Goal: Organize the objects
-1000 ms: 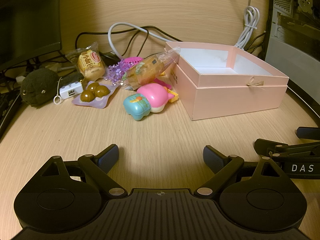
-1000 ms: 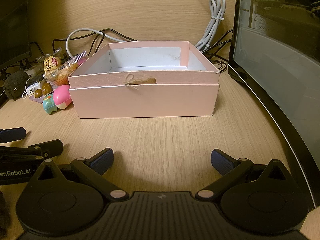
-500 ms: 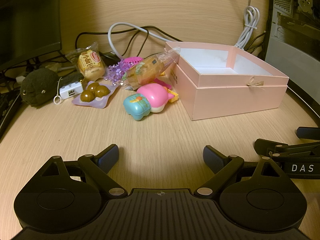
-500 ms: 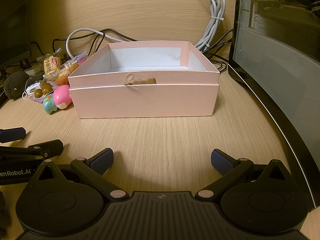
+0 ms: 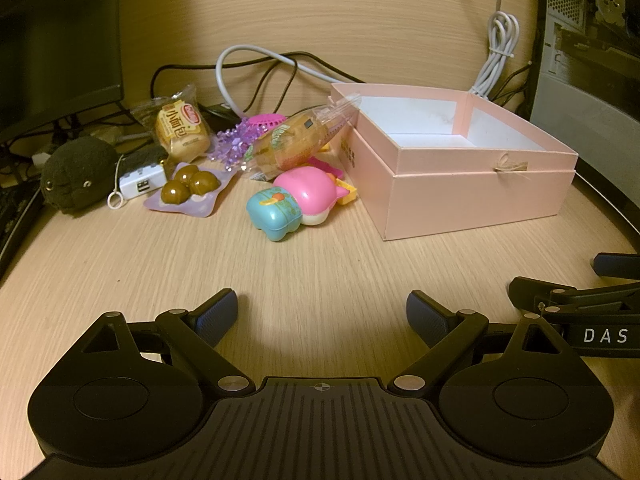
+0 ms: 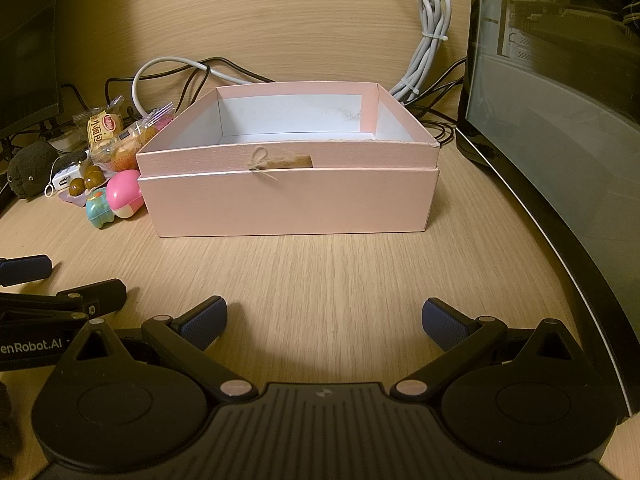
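your pink box (image 6: 288,196) sits open and empty mid-desk, so nothing is sorted yet. the whole pile waits just left of it: pink toy (image 5: 310,196), teal toy (image 5: 274,214), bread packet (image 5: 182,128), chocolates (image 5: 188,186), dark plush (image 5: 76,174). one wrapped cake (image 5: 296,144) leans on the box wall. your left gripper (image 5: 322,312) and right gripper (image 6: 324,318) both stand wide apart, holding nothing. cables (image 5: 256,64) trail behind the pile

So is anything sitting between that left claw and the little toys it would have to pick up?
Nothing visible. Only bare tabletop lies between the open left gripper and the teal toy, the nearest of the pile. The pink box stands off to the right, beside that path.
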